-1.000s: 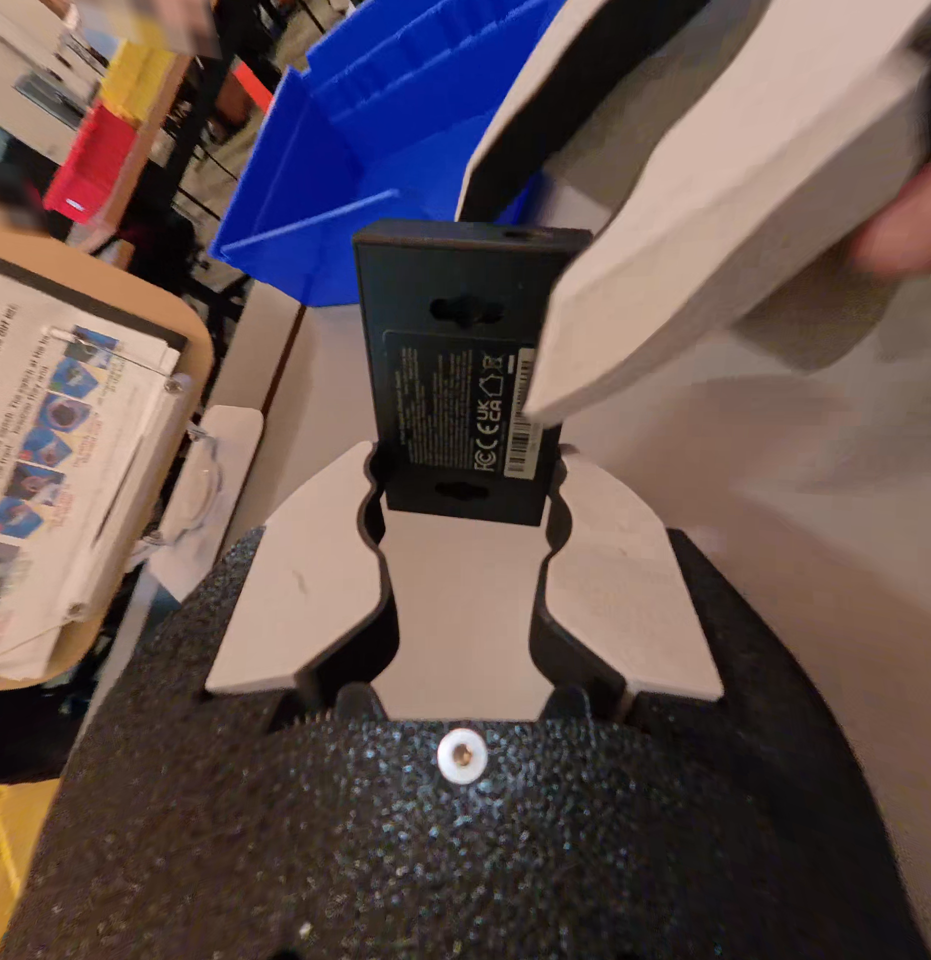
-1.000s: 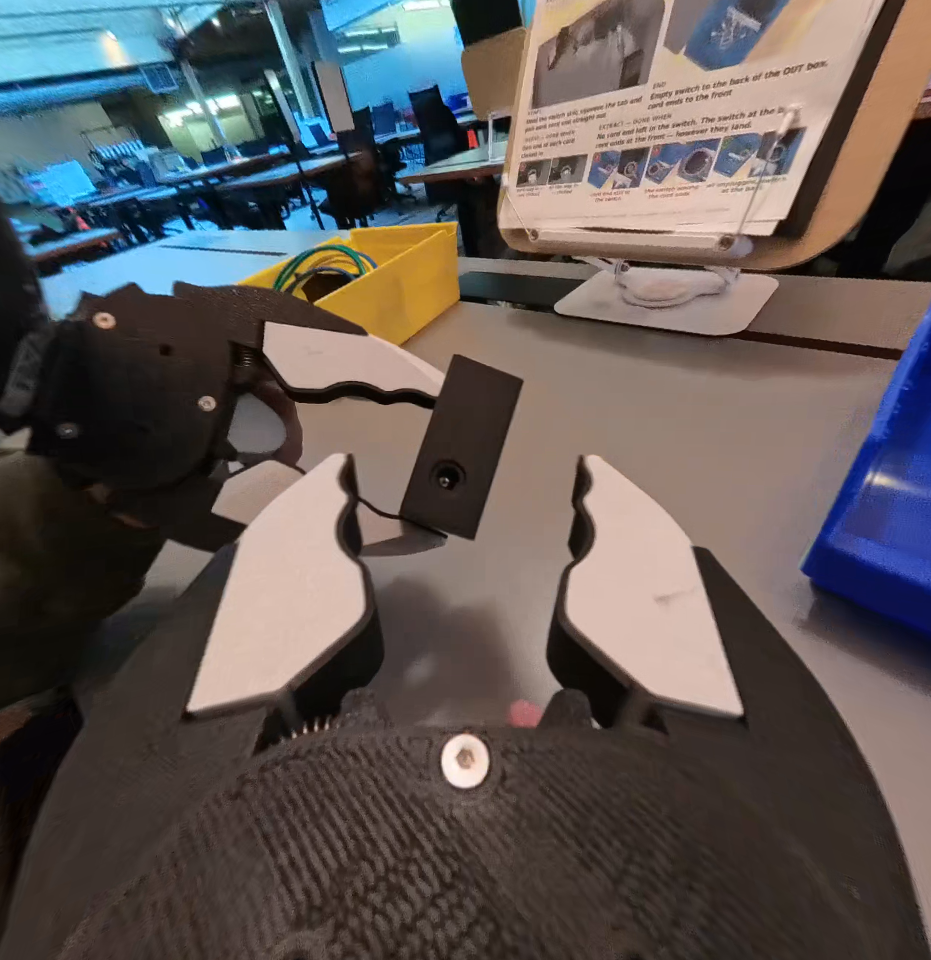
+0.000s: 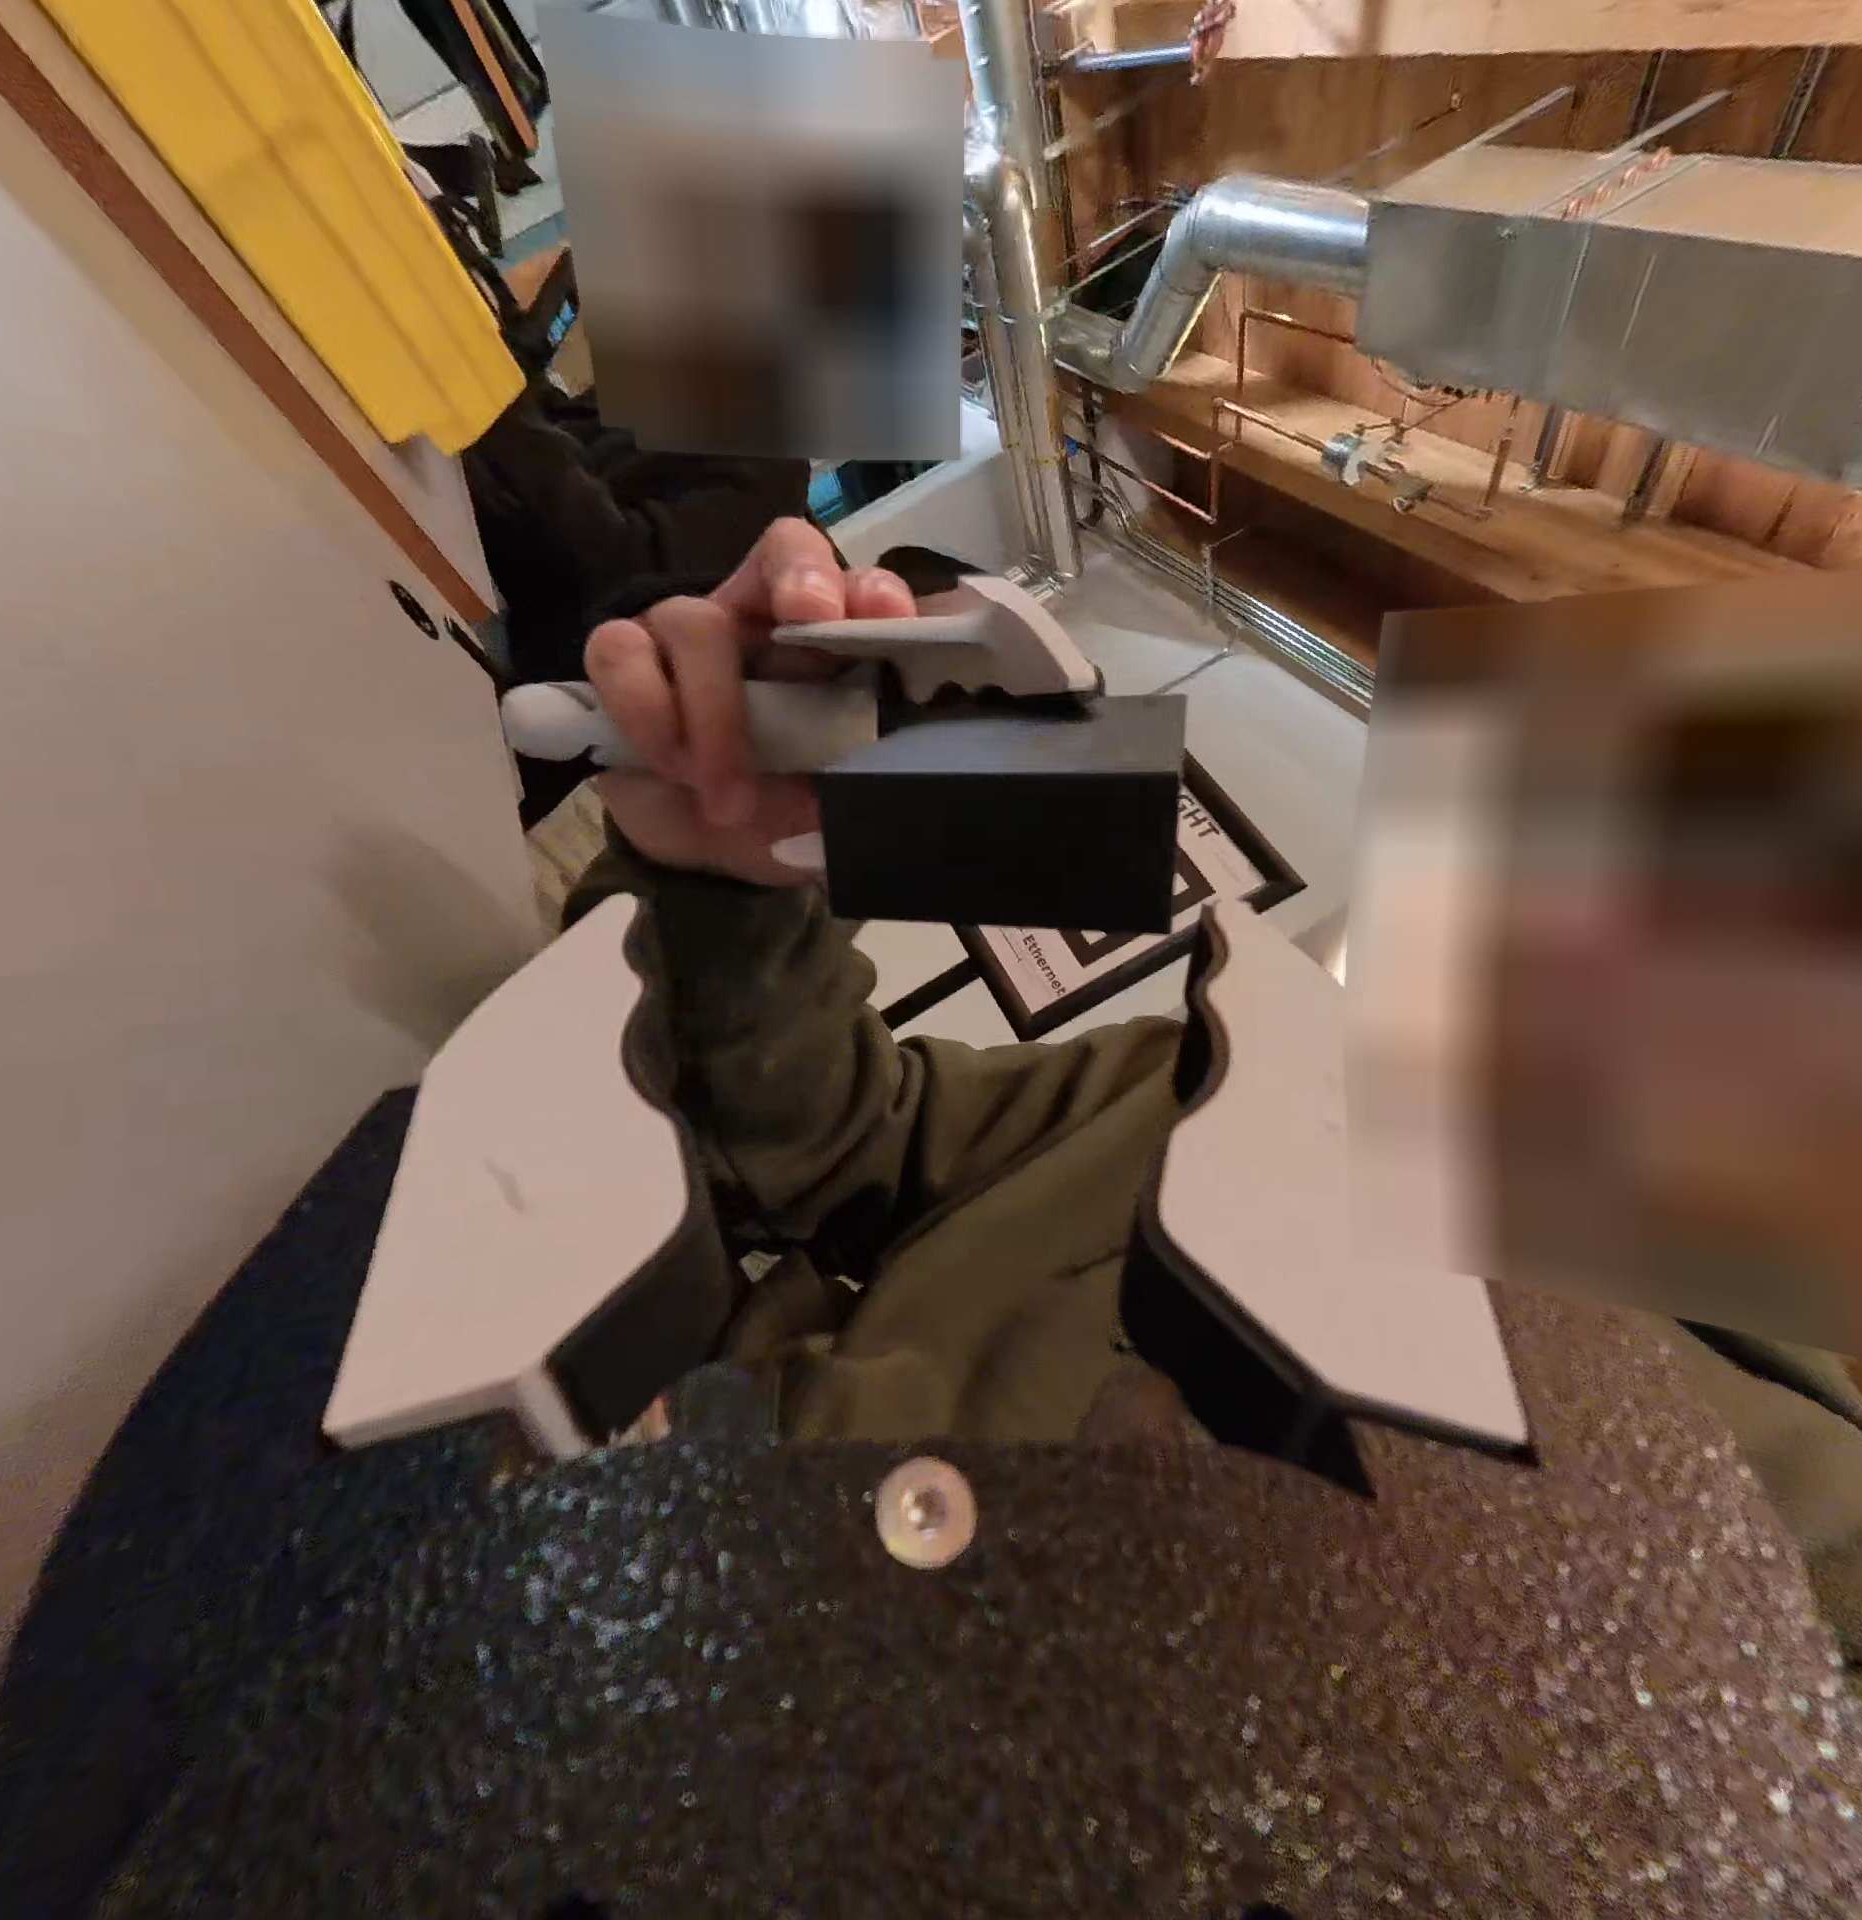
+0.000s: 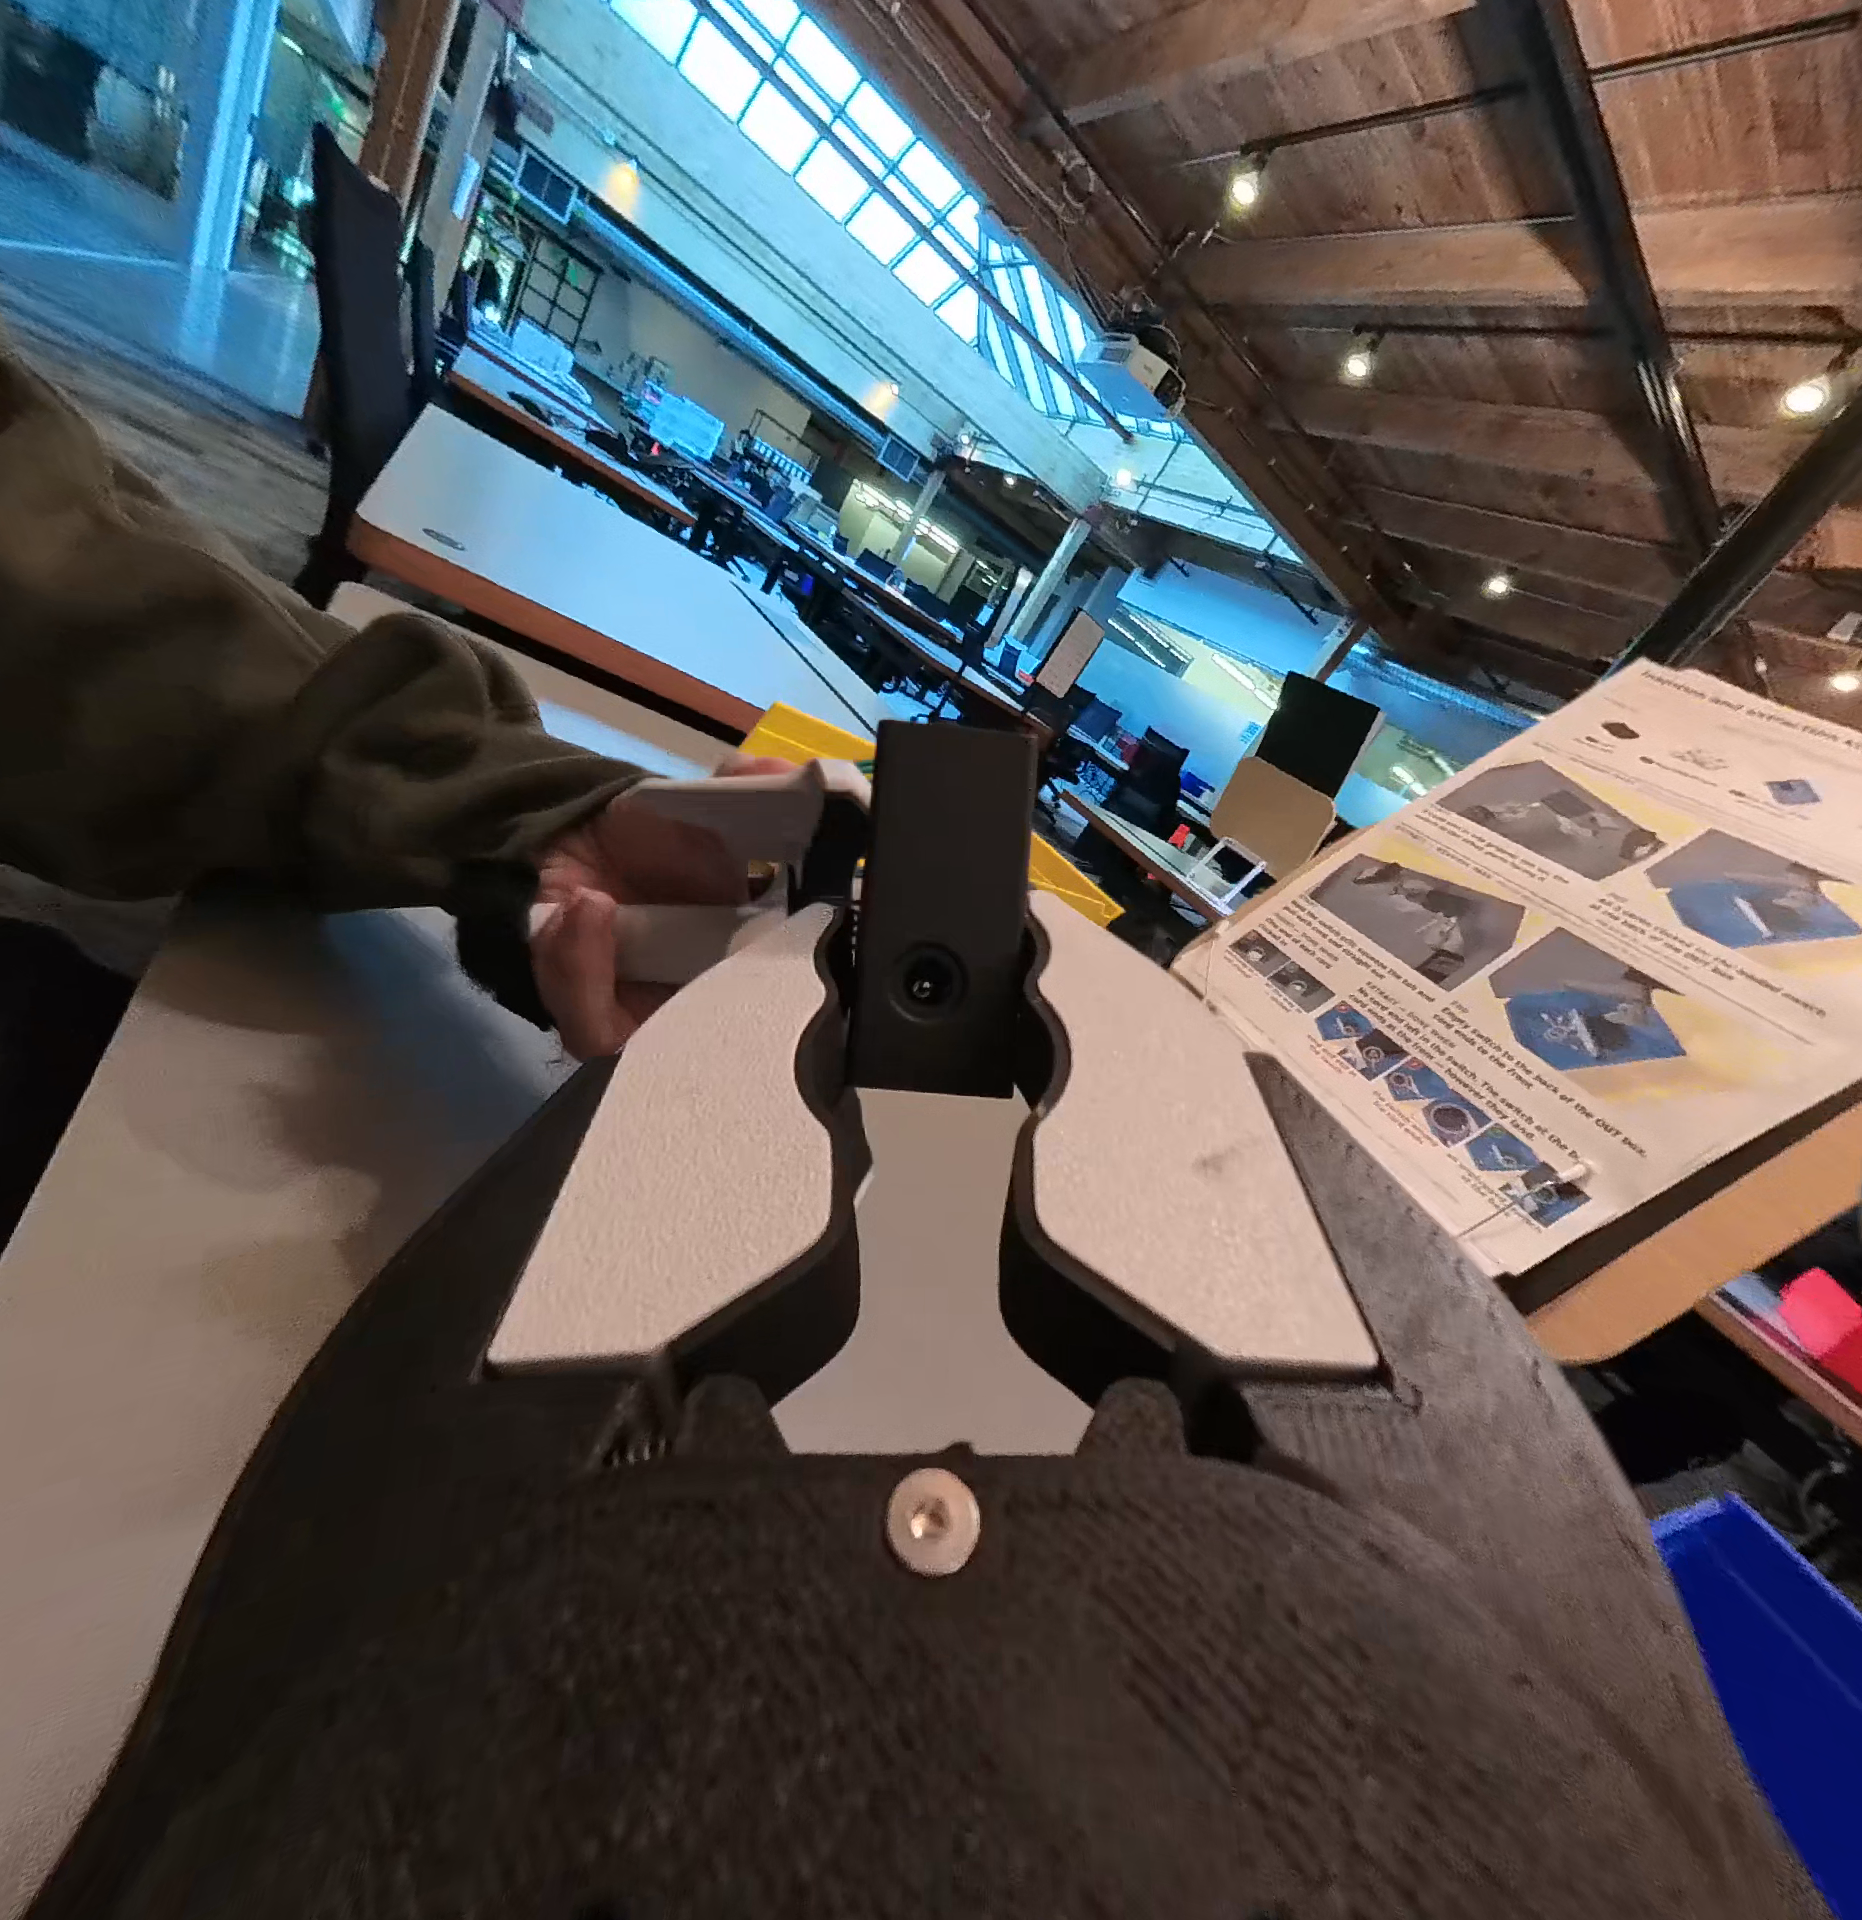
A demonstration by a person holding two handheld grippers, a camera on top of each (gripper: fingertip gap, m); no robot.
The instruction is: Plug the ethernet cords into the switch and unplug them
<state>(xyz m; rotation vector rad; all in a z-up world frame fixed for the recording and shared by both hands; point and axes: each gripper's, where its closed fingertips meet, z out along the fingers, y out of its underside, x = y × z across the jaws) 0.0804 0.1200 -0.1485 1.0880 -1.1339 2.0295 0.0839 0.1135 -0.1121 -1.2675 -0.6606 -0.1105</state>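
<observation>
Black switch (image 4: 942,914) held aloft, clamped at its end in right gripper (image 4: 937,997). Left gripper (image 3: 906,1039) spread wide, empty, just short of switch. Risk: narrow end grip, switch could pivot or slip during handover. Grey table (image 4: 231,1143) below; yellow bin (image 4: 802,743) beyond; open hall, timber ceiling.

Left wrist cam sits right behind its own spread fingers (image 3: 605,1164), tilted up toward the ceiling ducts (image 3: 1623,281). Right wrist cam looks along its fingers (image 4: 729,1132) across the hall toward the instruction board (image 4: 1592,966). Both catch the black switch (image 3: 1000,821) (image 4: 942,914) up close.
</observation>
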